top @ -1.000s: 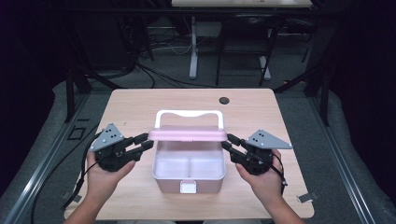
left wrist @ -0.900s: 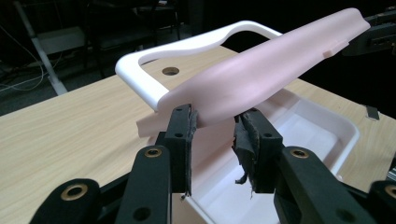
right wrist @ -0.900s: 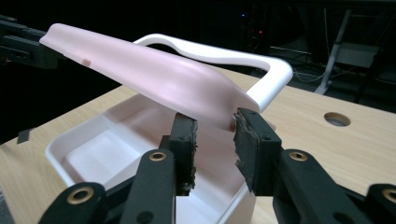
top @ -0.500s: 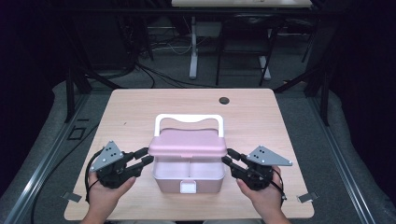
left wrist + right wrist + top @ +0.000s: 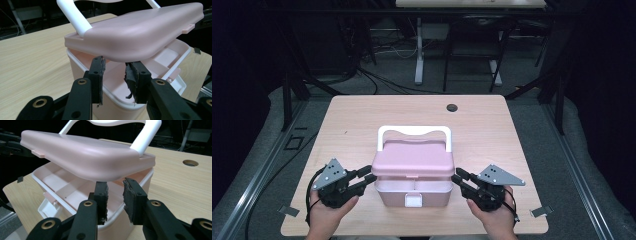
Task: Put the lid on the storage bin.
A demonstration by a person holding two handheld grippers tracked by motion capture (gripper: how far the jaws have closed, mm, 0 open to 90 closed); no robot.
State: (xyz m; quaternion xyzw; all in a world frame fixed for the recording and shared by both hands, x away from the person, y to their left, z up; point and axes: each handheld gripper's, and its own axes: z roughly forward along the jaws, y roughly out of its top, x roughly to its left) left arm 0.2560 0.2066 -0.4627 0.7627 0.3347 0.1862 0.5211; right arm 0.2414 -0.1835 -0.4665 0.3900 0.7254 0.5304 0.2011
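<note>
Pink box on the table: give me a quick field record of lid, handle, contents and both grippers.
box: pink box, near edge of the wooden table
lid: pink lid partly raised at the front, not latched
handle: white handle upright behind the lid
latch: white latch hanging open at the front
inside: divided compartments, nothing seen in them
left gripper: under the lid's left edge, jaws apart
right gripper: under the lid's right edge, jaws apart, just been closing slightly

Count on table: one pink plastic lidded box (image 5: 412, 186) with one white arched handle (image 5: 414, 131); two black two-jaw grippers, left (image 5: 367, 178) and right (image 5: 458, 178); one round dark table hole (image 5: 452, 107) at 1 o'clock.
</note>
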